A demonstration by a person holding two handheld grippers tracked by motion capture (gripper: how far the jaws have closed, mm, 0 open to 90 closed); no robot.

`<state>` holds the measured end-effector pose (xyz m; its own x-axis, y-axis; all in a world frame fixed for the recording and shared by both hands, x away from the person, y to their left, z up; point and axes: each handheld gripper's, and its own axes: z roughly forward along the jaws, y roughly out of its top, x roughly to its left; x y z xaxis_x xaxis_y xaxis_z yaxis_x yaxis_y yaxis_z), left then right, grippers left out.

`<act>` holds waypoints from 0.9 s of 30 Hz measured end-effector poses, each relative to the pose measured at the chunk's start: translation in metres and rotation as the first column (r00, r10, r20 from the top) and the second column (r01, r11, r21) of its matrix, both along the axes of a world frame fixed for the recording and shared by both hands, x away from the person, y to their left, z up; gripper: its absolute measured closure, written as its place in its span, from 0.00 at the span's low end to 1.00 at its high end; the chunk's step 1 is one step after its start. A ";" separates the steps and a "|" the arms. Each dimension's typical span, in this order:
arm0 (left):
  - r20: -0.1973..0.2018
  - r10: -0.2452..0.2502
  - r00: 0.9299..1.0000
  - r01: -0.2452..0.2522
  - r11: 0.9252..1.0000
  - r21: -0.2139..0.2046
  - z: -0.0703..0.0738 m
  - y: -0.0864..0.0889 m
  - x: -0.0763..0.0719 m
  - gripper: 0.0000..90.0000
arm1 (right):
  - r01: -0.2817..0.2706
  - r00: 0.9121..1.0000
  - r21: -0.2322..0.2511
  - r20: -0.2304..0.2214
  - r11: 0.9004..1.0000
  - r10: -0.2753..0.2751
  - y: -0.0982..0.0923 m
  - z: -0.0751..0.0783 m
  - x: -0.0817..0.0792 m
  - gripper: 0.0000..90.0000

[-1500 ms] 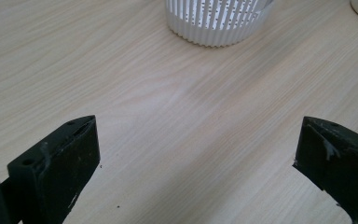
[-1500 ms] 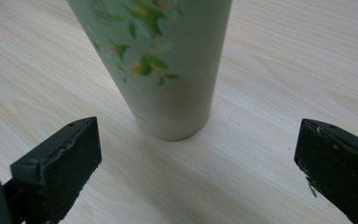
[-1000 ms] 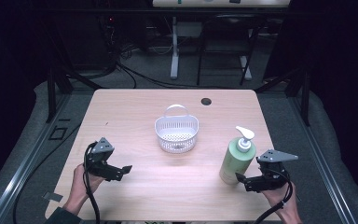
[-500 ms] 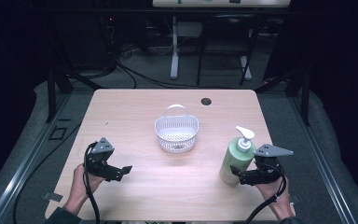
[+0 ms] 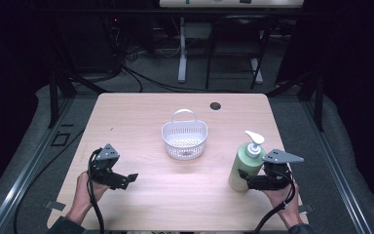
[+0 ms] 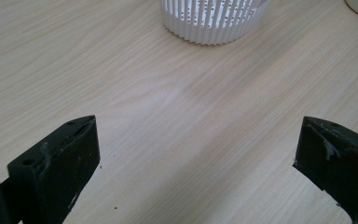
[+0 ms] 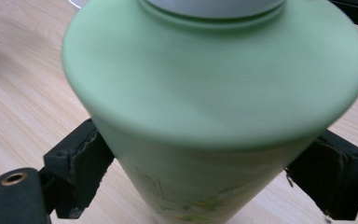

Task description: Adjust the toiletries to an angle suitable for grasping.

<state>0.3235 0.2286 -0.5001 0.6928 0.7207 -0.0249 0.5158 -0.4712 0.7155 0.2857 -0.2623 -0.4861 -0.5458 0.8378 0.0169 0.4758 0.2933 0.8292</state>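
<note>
On a wooden tabletop [image 5: 141, 126], the left gripper [image 5: 126, 179] is held low with jaws spread and empty. A white slotted basket [image 5: 184, 140] is set at the centre. At right, a green pump bottle [image 5: 246, 163] stands upright, flanked by the right gripper [image 5: 244, 181], whose jaws are pressed against its sides.

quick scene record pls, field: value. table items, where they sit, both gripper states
surface: wooden table, round hole near far edge
basket: white, slotted, handle raised, mid-table, looks empty
bottle: green pump bottle, upright, near right edge
left hand-held gripper: open, jaws wide over bare wood, pointing toward basket
right hand-held gripper: jaws on either side of the bottle's lower body; contact cannot be confirmed
bottle in basket: no
</note>
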 end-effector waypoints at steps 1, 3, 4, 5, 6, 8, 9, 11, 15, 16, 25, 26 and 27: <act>0.000 0.000 1.000 0.000 1.000 0.000 0.000 0.000 0.000 0.00 | 0.000 1.000 0.000 0.002 1.000 0.000 0.001 0.000 0.001 0.13; 0.000 0.000 1.000 0.000 1.000 0.002 0.000 0.000 0.000 0.00 | 0.000 1.000 0.001 0.002 1.000 0.000 0.001 0.000 0.001 0.13; 0.001 0.001 1.000 -0.001 1.000 0.001 0.000 0.000 0.000 0.00 | 0.001 1.000 0.004 0.006 1.000 -0.001 0.003 -0.001 0.003 0.13; 0.001 0.001 1.000 -0.001 1.000 0.001 0.000 0.000 0.000 0.00 | 0.001 1.000 0.004 0.006 1.000 -0.001 0.003 -0.001 0.003 0.13; 0.001 0.001 1.000 -0.001 1.000 0.002 0.000 0.000 0.000 0.00 | -0.002 1.000 0.006 0.009 1.000 0.002 0.004 -0.001 0.005 0.13; 0.001 0.002 1.000 -0.002 1.000 0.001 0.000 0.000 0.000 0.00 | -0.002 1.000 0.007 0.010 1.000 0.002 0.006 -0.001 0.008 0.13; 0.001 0.001 1.000 -0.001 1.000 0.002 0.000 0.000 0.000 0.00 | -0.003 1.000 0.007 0.012 1.000 0.003 0.006 -0.002 0.009 0.13; 0.001 0.001 1.000 -0.001 1.000 0.002 0.000 0.000 0.000 0.00 | -0.002 1.000 0.009 0.011 1.000 0.002 0.007 -0.002 0.010 0.13; 0.001 0.002 1.000 -0.002 1.000 0.002 0.000 0.000 0.000 0.00 | -0.004 1.000 0.009 0.015 1.000 0.004 0.011 -0.002 0.016 0.13; 0.001 0.002 1.000 -0.002 1.000 0.002 0.000 0.000 0.000 0.00 | -0.005 1.000 0.008 0.016 1.000 0.005 0.012 -0.002 0.017 0.13; -0.005 0.000 1.000 0.000 1.000 0.006 -0.001 -0.001 0.000 0.00 | -0.009 1.000 0.014 0.020 1.000 0.008 0.018 -0.003 0.027 0.13; -0.002 0.001 1.000 -0.001 1.000 0.004 -0.001 -0.001 0.000 0.00 | -0.007 1.000 0.013 0.020 1.000 0.007 0.019 -0.003 0.028 0.13; -0.002 0.001 1.000 -0.001 1.000 0.003 -0.001 -0.001 0.000 0.00 | -0.009 1.000 0.012 0.021 1.000 0.009 0.019 -0.003 0.029 0.13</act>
<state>0.3235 0.2274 -0.5008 0.6918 0.7217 -0.0238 0.5179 -0.4729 0.7129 0.3150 -0.2430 -0.4890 -0.5538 0.8325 0.0152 0.4559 0.2878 0.8422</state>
